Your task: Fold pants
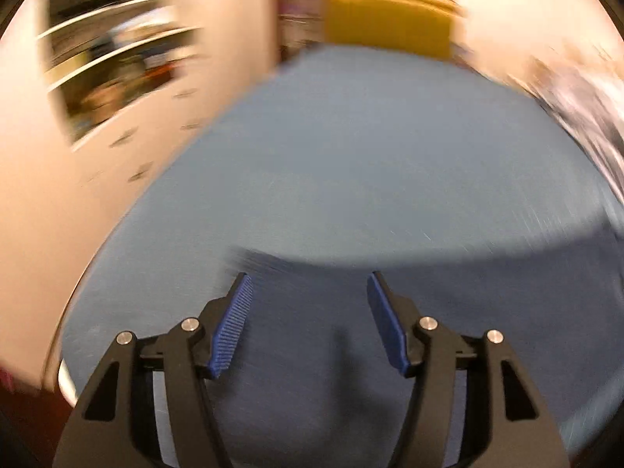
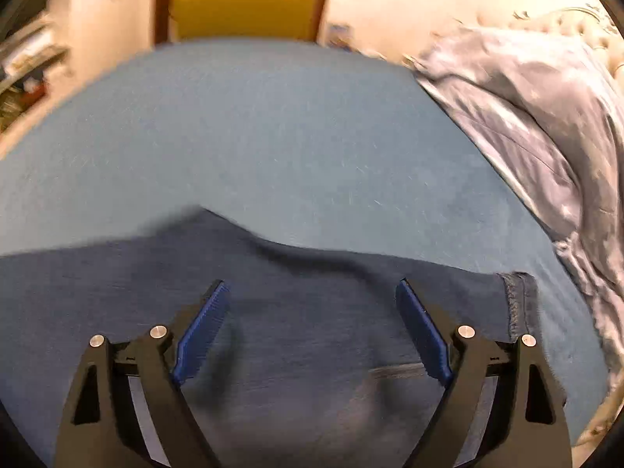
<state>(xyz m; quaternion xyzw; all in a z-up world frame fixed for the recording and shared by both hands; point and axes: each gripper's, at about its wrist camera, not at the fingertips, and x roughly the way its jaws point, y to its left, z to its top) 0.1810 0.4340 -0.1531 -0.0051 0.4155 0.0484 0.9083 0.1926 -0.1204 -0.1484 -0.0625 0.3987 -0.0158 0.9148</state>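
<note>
Dark blue pants (image 2: 312,331) lie flat on a lighter blue sheet (image 2: 273,136), filling the near part of both views; they also show in the left wrist view (image 1: 429,312). A hemmed edge of the pants (image 2: 516,300) shows at the right. My right gripper (image 2: 311,286) is open and empty, just above the pants. My left gripper (image 1: 309,279) is open and empty, above the pants near their far edge. The left wrist view is blurred by motion.
A crumpled pale blue-grey blanket (image 2: 546,124) lies to the right of the sheet. A yellow chair back (image 2: 241,4) stands beyond the far edge, also in the left wrist view (image 1: 386,19). Shelves with clutter (image 1: 117,62) are at the left.
</note>
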